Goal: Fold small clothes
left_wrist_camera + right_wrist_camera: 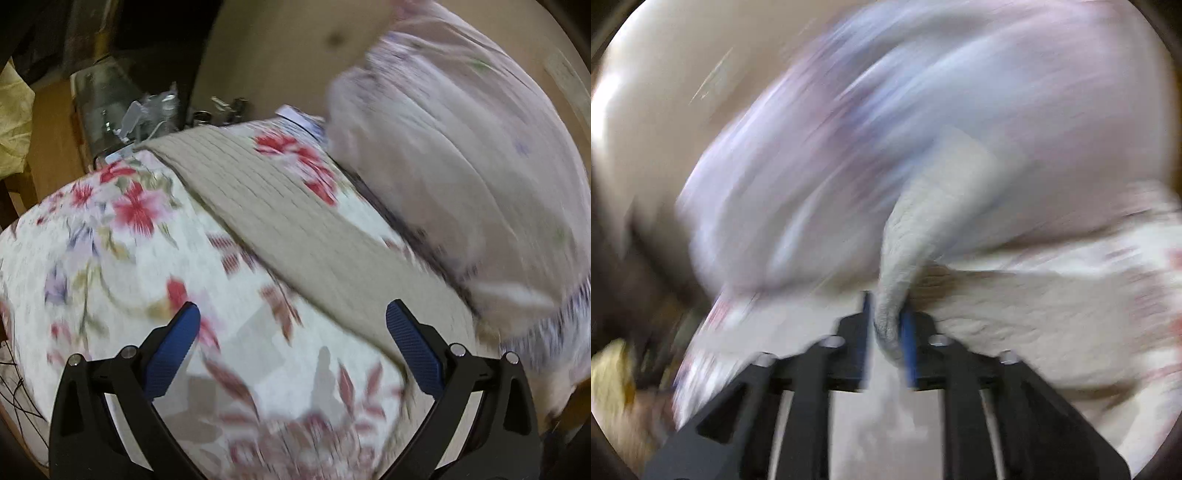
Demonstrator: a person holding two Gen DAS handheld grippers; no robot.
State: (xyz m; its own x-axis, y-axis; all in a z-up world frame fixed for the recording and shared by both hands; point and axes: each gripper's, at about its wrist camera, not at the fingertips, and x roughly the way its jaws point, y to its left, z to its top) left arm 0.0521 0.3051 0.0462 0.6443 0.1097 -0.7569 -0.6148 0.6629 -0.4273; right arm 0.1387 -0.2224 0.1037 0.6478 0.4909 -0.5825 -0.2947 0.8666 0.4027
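Note:
A white floral garment (122, 236) with red and purple flowers lies spread below my left gripper (293, 321), which is open and empty above it. A beige ribbed band (284, 218) of the garment runs diagonally across it. A pale pink-lilac garment (461, 155) lies bunched at the right. In the right wrist view my right gripper (886, 321) is shut on a fold of the beige ribbed band (916, 236) and lifts it; the white floral cloth (1071, 302) hangs to the right. The pink-lilac garment (886, 122) is blurred behind.
A light wooden table (277, 55) bears the clothes. At its far left edge stand a clear plastic box (107, 99) and metal clutter (218, 110). A yellowish cloth (14, 118) lies at the far left.

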